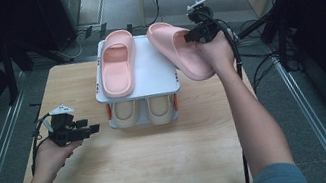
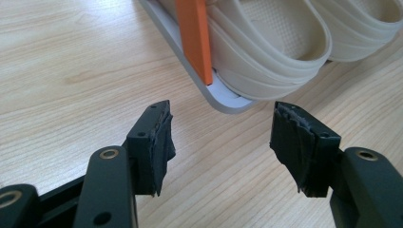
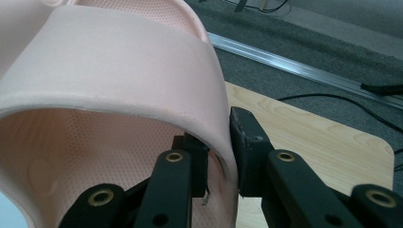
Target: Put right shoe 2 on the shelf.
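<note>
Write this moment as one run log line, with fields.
right gripper: shut on pink slipper, held tilted beside rack | left gripper: open, empty | rack top: second pink slipper

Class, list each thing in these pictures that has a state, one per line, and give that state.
Right tongs: shut on the held pink slipper's strap.
Left tongs: open, nothing between them.
Held pink slipper: lifted, tilted.
Other pink slipper: flat on the rack's top shelf.
Cream slippers: on the lower shelf.
</note>
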Action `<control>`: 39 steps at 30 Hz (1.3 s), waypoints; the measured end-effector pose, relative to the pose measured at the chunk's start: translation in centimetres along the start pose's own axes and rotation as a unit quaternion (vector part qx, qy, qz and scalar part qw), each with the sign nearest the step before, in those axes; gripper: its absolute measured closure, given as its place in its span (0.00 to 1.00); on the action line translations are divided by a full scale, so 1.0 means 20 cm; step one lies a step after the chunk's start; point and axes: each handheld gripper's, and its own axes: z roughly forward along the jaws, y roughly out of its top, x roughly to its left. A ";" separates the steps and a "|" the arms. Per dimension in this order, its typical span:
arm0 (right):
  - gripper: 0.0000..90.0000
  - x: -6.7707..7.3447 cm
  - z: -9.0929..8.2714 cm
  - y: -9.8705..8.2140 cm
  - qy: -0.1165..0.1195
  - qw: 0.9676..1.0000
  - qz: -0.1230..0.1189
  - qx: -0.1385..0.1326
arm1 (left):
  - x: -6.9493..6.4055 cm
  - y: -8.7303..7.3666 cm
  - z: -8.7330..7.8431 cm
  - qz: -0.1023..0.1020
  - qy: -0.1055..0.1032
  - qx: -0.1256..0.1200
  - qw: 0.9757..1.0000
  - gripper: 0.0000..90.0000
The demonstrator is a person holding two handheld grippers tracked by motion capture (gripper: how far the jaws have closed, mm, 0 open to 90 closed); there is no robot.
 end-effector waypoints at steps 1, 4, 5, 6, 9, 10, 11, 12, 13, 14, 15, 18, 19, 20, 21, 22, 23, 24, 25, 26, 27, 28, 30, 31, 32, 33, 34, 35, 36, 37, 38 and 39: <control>0.87 0.02 0.02 0.01 -0.001 1.000 -0.001 0.002 | 0.00 0.00 0.00 0.002 0.001 0.002 1.000 0.44; 0.87 0.07 0.07 0.03 -0.006 1.000 -0.004 0.007 | 0.00 0.00 0.01 0.005 0.002 0.004 1.000 0.44; 0.87 0.08 0.08 0.03 -0.007 1.000 -0.003 0.008 | 0.00 0.00 0.01 0.005 0.001 0.004 1.000 0.44; 0.87 0.10 0.09 0.04 -0.010 1.000 -0.005 0.011 | 0.00 0.01 0.01 0.006 0.000 0.004 1.000 0.44; 0.87 0.15 0.14 0.05 -0.023 0.999 -0.011 0.022 | 0.00 0.01 0.00 0.006 -0.001 0.002 1.000 0.44; 0.87 0.15 0.14 0.06 -0.026 0.999 -0.011 0.023 | 0.00 0.01 0.00 0.006 -0.001 0.001 1.000 0.44; 0.86 0.16 0.16 0.07 -0.029 0.999 -0.009 0.025 | 0.00 0.01 0.00 0.008 -0.002 0.003 1.000 0.44; 0.86 0.17 0.16 0.07 -0.032 0.999 -0.006 0.026 | 0.00 0.01 0.00 0.008 -0.003 0.003 1.000 0.44; 0.86 0.18 0.17 0.08 -0.035 0.999 -0.004 0.026 | 0.00 0.01 0.00 0.008 -0.003 0.003 1.000 0.44; 0.86 0.18 0.17 0.09 -0.036 0.999 -0.003 0.026 | 0.00 0.01 0.01 0.009 -0.004 0.003 1.000 0.44; 0.86 0.20 0.18 0.09 -0.038 0.999 -0.001 0.027 | 0.00 0.01 0.01 0.009 -0.005 0.004 1.000 0.44; 0.84 0.22 0.20 0.11 -0.047 0.998 -0.002 0.030 | 0.00 0.01 0.00 0.012 -0.005 0.004 1.000 0.44; 0.83 0.23 0.20 0.11 -0.049 0.998 -0.002 0.030 | 0.00 0.01 0.00 0.012 -0.006 0.004 1.000 0.44; 0.82 0.24 0.20 0.11 -0.048 0.998 -0.003 0.031 | 0.00 0.01 0.00 0.012 -0.005 0.003 1.000 0.44; 0.82 0.25 0.21 0.11 -0.049 0.998 -0.005 0.031 | 0.00 0.01 0.00 0.011 -0.005 0.002 1.000 0.44; 0.82 0.26 0.21 0.11 -0.049 0.998 -0.007 0.032 | 0.00 0.01 0.00 0.010 -0.006 0.003 1.000 0.44; 0.81 0.26 0.20 0.11 -0.048 0.998 -0.005 0.033 | 0.00 0.01 0.00 0.009 -0.006 0.004 1.000 0.44; 0.80 0.27 0.20 0.11 -0.046 0.998 -0.008 0.034 | 0.00 0.01 0.00 0.009 -0.005 0.004 1.000 0.44; 0.79 0.28 0.20 0.11 -0.041 0.999 -0.009 0.034 | 0.00 0.01 0.00 0.009 -0.006 0.004 1.000 0.44; 0.79 0.28 0.19 0.10 -0.038 0.999 -0.008 0.035 | 0.00 0.01 0.00 0.010 -0.006 0.005 1.000 0.44; 0.78 0.29 0.19 0.09 -0.035 0.999 -0.009 0.035 | 0.00 0.01 0.00 0.011 -0.005 0.004 1.000 0.44; 0.76 0.29 0.18 0.09 -0.027 0.999 -0.010 0.033 | 0.00 0.01 0.00 0.011 -0.005 0.005 1.000 0.44; 0.73 0.30 0.16 0.07 -0.019 0.999 -0.010 0.028 | 0.00 0.01 0.01 0.012 -0.004 0.006 1.000 0.44; 0.71 0.30 0.15 0.07 -0.016 0.999 -0.010 0.026 | 0.00 0.01 0.01 0.012 -0.004 0.007 1.000 0.44; 0.70 0.31 0.15 0.06 -0.012 1.000 -0.013 0.024 | 0.00 0.01 0.01 0.011 -0.004 0.008 1.000 0.44; 0.70 0.31 0.14 0.05 -0.007 1.000 -0.019 0.022 | 0.00 0.01 0.01 0.012 -0.003 0.008 1.000 0.44; 0.70 0.32 0.13 0.04 -0.004 0.999 -0.028 0.019 | 0.00 0.01 0.01 0.013 -0.002 0.008 1.000 0.44; 0.70 0.33 0.12 0.03 0.000 0.999 -0.030 0.018 | 0.00 0.01 0.01 0.012 -0.002 0.008 1.000 0.44; 0.69 0.33 0.12 0.01 0.006 0.999 -0.031 0.017 | 0.00 0.01 0.01 0.012 -0.003 0.009 1.000 0.44; 0.69 0.33 0.11 0.00 0.008 0.999 -0.033 0.015 | 0.00 0.01 0.01 0.012 -0.002 0.010 1.000 0.44; 0.69 0.33 0.11 -0.02 0.012 0.999 -0.034 0.014 | 0.00 0.01 0.01 0.011 -0.003 0.010 1.000 0.44; 0.68 0.34 0.10 -0.03 0.018 0.999 -0.033 0.013 | 0.00 0.01 0.01 0.011 -0.002 0.011 1.000 0.44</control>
